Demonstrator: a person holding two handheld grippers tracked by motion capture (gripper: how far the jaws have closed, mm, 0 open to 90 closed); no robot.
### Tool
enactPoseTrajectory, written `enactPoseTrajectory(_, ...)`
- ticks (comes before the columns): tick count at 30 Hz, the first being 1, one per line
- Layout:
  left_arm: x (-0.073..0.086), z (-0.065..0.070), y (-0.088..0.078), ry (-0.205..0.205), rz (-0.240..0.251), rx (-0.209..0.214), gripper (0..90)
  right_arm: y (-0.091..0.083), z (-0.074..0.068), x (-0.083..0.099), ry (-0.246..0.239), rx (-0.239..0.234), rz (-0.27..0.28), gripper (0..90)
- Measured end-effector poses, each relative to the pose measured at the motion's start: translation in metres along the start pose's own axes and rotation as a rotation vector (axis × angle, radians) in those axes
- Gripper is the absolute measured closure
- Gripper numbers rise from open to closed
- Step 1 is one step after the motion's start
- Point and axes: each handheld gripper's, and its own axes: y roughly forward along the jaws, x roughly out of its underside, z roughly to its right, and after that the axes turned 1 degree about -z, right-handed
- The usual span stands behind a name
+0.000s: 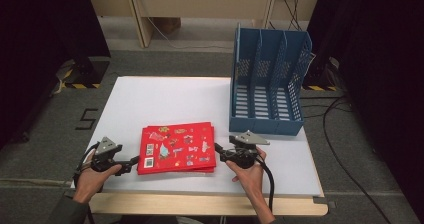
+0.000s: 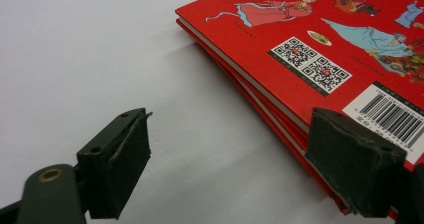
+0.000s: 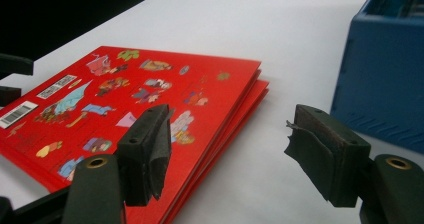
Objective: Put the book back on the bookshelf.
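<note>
Two grippers flank the stack of red books [image 1: 177,148] lying flat near the table's front edge, left gripper [image 1: 134,161] and right gripper [image 1: 218,147] both wide open, holding nothing; I'd say the grasp comes next; jaws must straddle the stack's edges before closing.

Even overhead light, dark blurry surroundings

A: How many books?
B: One stack of red books [image 1: 177,147] at lower centre; the left gripper view shows at least three, the exact number I cannot tell.
A: Racks?
B: One blue file rack [image 1: 268,81], upper right, with three compartments.
A: Grippers?
B: Two: left gripper [image 1: 134,160], right gripper [image 1: 218,147]. One white table [image 1: 150,99].
</note>
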Motion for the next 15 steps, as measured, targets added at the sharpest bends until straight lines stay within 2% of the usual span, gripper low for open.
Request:
enactPoseTrajectory(8,0.000,0.003,-0.001,0.013,0.006,-0.019,18.5,0.008,-0.003,0.006,-0.003,-0.024,-0.048,32.8)
enactPoseTrajectory(12,-0.001,0.013,0.000,0.030,0.013,-0.009,19.1,0.011,-0.001,0.009,0.013,-0.025,-0.061,32.8)
enactPoseTrajectory(15,-0.002,0.022,0.001,0.061,0.010,-0.008,18.2,0.013,0.000,0.010,0.020,-0.024,-0.063,32.8)
